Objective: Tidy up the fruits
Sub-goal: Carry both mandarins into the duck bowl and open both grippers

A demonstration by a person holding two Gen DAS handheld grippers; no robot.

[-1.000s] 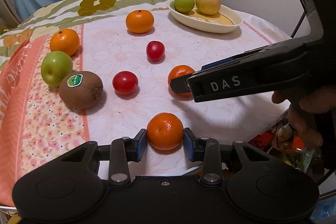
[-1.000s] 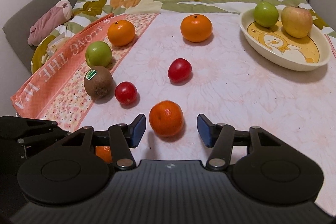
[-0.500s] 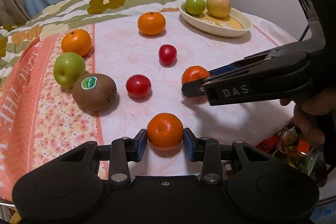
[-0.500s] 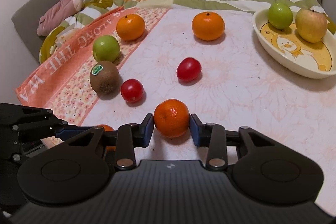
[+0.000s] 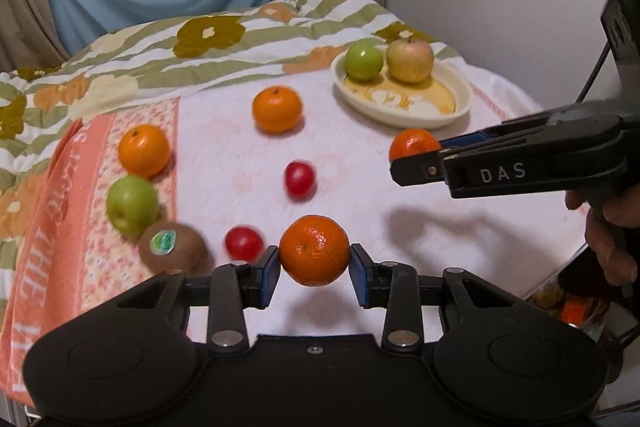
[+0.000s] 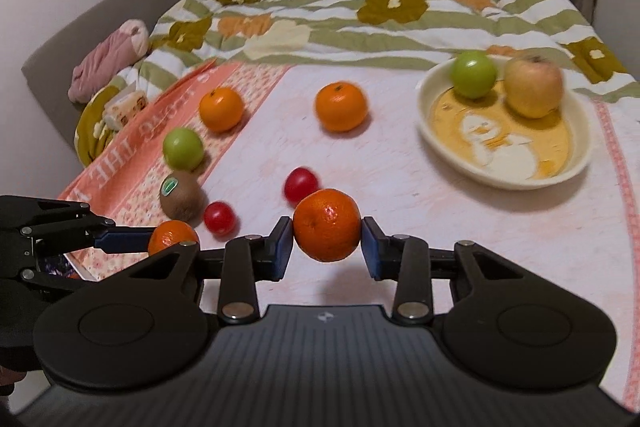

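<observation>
Floral cloth covers a round table backed by blue drapes and a quilt, where I am running both grippers at once. My left gripper (image 5: 314, 269) pinches a mandarin (image 5: 314, 250) between its blue pads, lifted clear of the cloth with its shadow beneath. My right gripper (image 6: 327, 247) pinches a second mandarin (image 6: 327, 224) the same way, also off the table; from the left wrist camera it sits at about 2 o'clock, just short of the duck-print dish (image 5: 460, 107).

That dish holds a green apple (image 5: 363, 62) and a yellowish apple (image 5: 410, 61) along its far side, leaving its near half bare. Loose on the cloth, at 9 to 12 o'clock of the left gripper: a kiwi (image 5: 173, 251), two red cherry tomatoes (image 5: 243, 243) (image 5: 299, 179), another green apple (image 5: 132, 205) and two oranges (image 5: 144, 150) (image 5: 277, 109).

Risks, as I judge them: round, waxy fruit could squirt from flat pads if either grip eases; both grippers converging on the dish could knock together; a mandarin dropped from height could roll out or nudge the apples. The table edge (image 5: 560, 259) runs close at 3 o'clock of the left gripper, so a dropped fruit could go over. Open cloth lies between the tomatoes and the dish.
</observation>
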